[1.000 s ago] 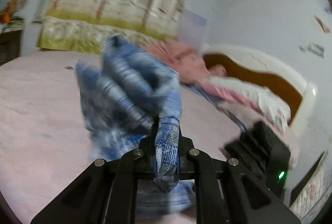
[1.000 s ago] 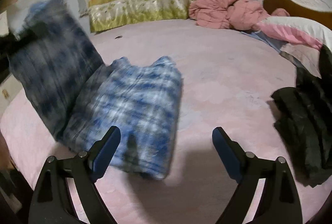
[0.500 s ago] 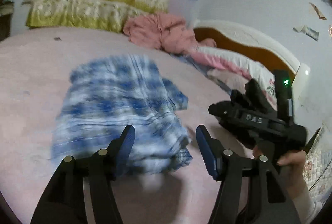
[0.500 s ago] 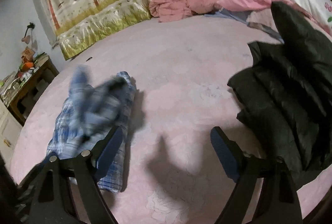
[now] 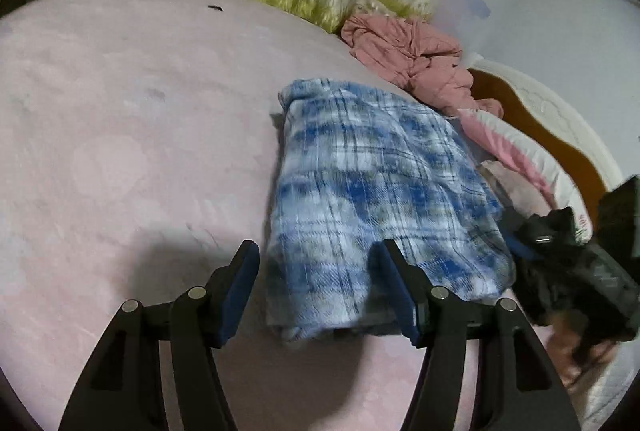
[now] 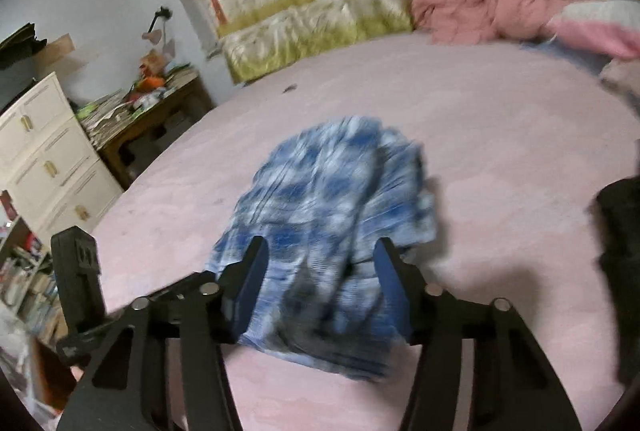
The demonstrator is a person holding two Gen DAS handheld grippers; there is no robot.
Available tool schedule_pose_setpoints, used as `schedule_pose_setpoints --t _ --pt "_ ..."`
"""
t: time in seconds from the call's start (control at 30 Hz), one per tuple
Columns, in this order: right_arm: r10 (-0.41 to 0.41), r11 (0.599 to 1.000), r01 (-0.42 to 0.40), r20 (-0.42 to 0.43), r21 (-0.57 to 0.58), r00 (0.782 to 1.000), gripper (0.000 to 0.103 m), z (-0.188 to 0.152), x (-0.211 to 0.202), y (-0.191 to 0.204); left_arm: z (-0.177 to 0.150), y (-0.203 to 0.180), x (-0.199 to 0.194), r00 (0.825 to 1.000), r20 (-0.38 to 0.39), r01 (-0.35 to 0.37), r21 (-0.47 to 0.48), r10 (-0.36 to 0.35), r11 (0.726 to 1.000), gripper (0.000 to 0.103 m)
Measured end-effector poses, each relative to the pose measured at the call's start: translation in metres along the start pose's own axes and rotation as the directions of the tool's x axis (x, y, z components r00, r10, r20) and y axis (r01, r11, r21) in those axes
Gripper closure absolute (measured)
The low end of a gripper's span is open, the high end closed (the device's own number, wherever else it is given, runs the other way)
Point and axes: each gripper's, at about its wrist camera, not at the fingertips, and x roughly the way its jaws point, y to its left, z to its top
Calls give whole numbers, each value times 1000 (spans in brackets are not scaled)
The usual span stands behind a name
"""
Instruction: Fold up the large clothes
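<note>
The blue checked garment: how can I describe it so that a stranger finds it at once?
Start from the wide pink bed cover. The blue checked garment lies folded flat near its middle, just ahead of both grippers. Only it is blue and white plaid; the crumpled pink jacket and the black garment are plain.

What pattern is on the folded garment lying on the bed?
Blue-and-white plaid on the folded garment, clearest in the left wrist view.

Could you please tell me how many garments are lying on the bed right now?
3: a blue plaid shirt mid-bed, a pink jacket by the headboard, and a black coat at the right edge. Others may be hidden.
</note>
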Motion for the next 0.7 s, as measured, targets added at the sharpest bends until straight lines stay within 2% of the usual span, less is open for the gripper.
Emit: schedule_pose_setpoints --t 0.03,0.1,0.13,0.2,0.23,0.27,0.3,0.37,0.4,0.47,0.53,0.63,0.67,0.7 --pt "-13 1000 13 -22 3 1000 57 -2 10 -1 -1 0 -1 1000 0 2 4 -2 1000 40" --pt "-56 998 56 -22 12 998 96 -8 17 0 -3 2 -4 1000 0 4 19 -4 1000 40" --pt "-43 999 43 8 21 999 100 -10 13 0 -3 2 -6 1000 1 8 24 -8 1000 40" --pt "-27 999 23 137 26 990 101 -12 -15 7 -7 0 -12 1000 8 20 30 -20 999 40" --pt "-19 1000 20 185 -7 983 101 -12 -30 16 -9 -2 -16 1000 13 28 33 -28 999 40" --pt "-37 997 50 204 -59 978 101 -13 -42 26 -8 -4 -18 999 18 33 39 -34 999 40" --pt "-74 990 97 205 -106 976 101 -17 -46 33 -7 -7 -20 999 23 31 50 -32 998 40" --pt "-148 979 165 140 -118 979 101 -28 -34 30 -8 -13 -19 1000 26 5 76 -7 997 40" --pt "-175 979 182 80 -95 981 101 -33 -22 21 -10 -12 -17 1000 21 -4 73 3 997 40" --pt "-174 984 174 -12 -44 985 101 -41 -5 7 -11 -9 -12 1000 6 -3 39 3 999 40" --pt "-186 980 185 -10 -75 982 101 -40 -4 10 -13 -5 -6 1000 -20 15 -3 -15 1000 40" --pt "-187 979 188 25 -77 982 99 -34 -8 11 -16 -5 -4 1000 -21 -8 -3 8 1000 40" --pt "-178 982 180 29 -60 984 99 -31 -10 8 -17 -4 -3 1000 -19 -6 -6 6 1000 43" --pt "-169 985 170 30 -42 985 98 -29 -9 4 -18 -4 -3 1000 -18 9 -12 -9 1000 53"
